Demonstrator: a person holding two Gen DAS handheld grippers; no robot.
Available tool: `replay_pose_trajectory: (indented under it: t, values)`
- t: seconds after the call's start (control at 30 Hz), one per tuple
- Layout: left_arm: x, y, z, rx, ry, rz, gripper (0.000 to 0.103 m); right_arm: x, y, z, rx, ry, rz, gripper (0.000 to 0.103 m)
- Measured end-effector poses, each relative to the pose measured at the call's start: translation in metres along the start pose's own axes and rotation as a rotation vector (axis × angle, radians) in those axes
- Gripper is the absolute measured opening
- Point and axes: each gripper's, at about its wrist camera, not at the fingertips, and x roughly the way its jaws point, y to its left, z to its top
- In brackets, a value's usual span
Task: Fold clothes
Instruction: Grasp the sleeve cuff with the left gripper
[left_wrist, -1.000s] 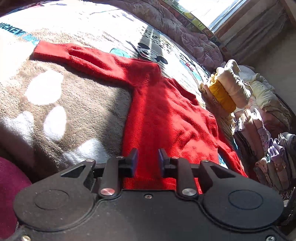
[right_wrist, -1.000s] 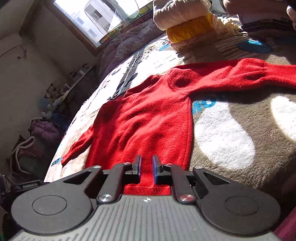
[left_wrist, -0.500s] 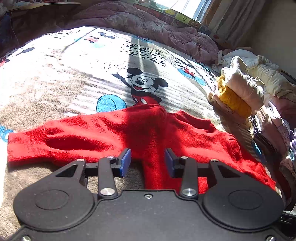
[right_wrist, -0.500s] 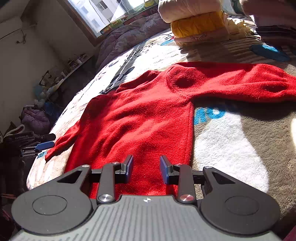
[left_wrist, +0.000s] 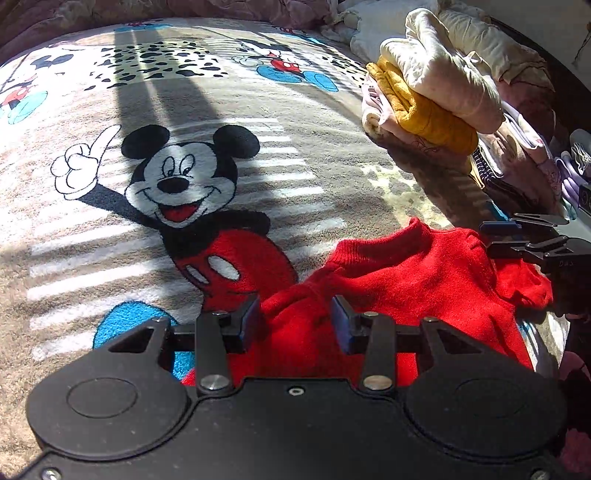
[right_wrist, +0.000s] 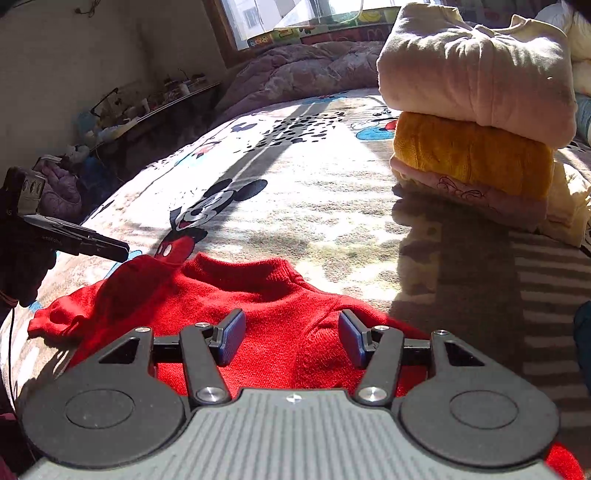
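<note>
Two tools are hovering over the red sweater (right_wrist: 266, 314), which is lying on the cartoon-print blanket (left_wrist: 303, 177) with its collar pointing away. Left tool (left_wrist: 295, 325) is standing apart, empty; right tool (right_wrist: 291, 338) is opening, pads off the knit. Folded clothes (right_wrist: 476, 114) are sitting beyond, near a sunlit window (right_wrist: 280, 18)
</note>
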Motion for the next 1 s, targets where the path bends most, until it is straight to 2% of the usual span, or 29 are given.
replay_pose_trajectory:
  t: [0.07,0.17,0.2,0.23,0.27,0.33,0.4,0.43,0.47,0.5,0.57,0.6,0.63,0.7,0.77,0.87,0.93,0.97,1.0]
  values:
    - [0.010,0.004,0.002,-0.002,0.017,-0.019,0.040,0.022,-0.003,0.017,-0.029,0.041,0.021,0.063]
    - [0.020,0.014,0.003,-0.045,0.027,-0.044,0.040,0.058,-0.017,0.031,0.026,0.105,0.086,0.067]
    - [0.023,0.016,0.003,-0.057,0.031,-0.049,0.039,0.068,-0.022,0.032,0.056,0.130,0.111,0.062]
    - [0.025,0.016,0.002,-0.054,0.038,-0.045,0.024,0.078,-0.026,0.030,0.090,0.155,0.145,0.051]
    - [0.026,0.015,0.002,-0.042,0.042,-0.040,0.013,0.084,-0.028,0.027,0.108,0.172,0.178,0.021]
    - [0.014,0.012,0.005,-0.042,-0.038,-0.030,0.012,0.083,-0.026,0.024,0.101,0.145,0.177,0.017]
    - [0.011,0.025,0.008,-0.148,-0.109,-0.032,0.014,0.064,-0.033,0.029,0.149,0.019,0.161,0.016]
    - [0.019,0.030,0.010,-0.177,-0.088,0.006,0.021,0.060,-0.039,0.029,0.197,-0.022,0.152,0.016]
    - [0.027,0.031,0.009,-0.182,-0.060,0.041,0.032,0.066,-0.043,0.030,0.215,0.000,0.127,0.017]
    - [0.035,0.032,0.009,-0.183,-0.032,0.072,0.034,0.079,-0.043,0.030,0.208,0.070,0.088,0.020]
    - [0.023,0.034,0.007,-0.226,-0.069,0.083,0.041,0.081,-0.035,0.032,0.172,0.087,0.030,0.022]
    - [0.011,0.037,0.004,-0.248,-0.106,0.095,0.041,0.081,-0.031,0.032,0.154,0.091,0.002,0.029]
    - [-0.003,0.040,-0.001,-0.268,-0.147,0.109,0.042,0.071,-0.026,0.035,0.141,0.057,-0.026,0.034]
    - [-0.033,0.050,-0.021,-0.338,-0.212,0.127,0.042,0.046,-0.015,0.034,0.105,-0.020,-0.035,0.048]
    - [-0.065,0.059,-0.048,-0.416,-0.271,0.166,0.042,0.024,-0.004,0.029,0.080,-0.074,-0.031,0.050]
    - [-0.118,0.067,-0.110,-0.568,-0.355,0.275,0.048,0.008,0.019,0.013,0.066,-0.099,0.015,0.050]
    - [-0.146,0.065,-0.150,-0.618,-0.388,0.430,0.049,0.010,0.047,0.002,0.000,-0.096,0.053,0.049]
    - [-0.155,0.063,-0.165,-0.636,-0.393,0.486,0.049,0.014,0.057,0.001,-0.019,-0.091,0.072,0.044]
    - [-0.162,0.064,-0.180,-0.671,-0.404,0.501,0.049,0.023,0.071,0.001,-0.043,-0.075,0.094,0.037]
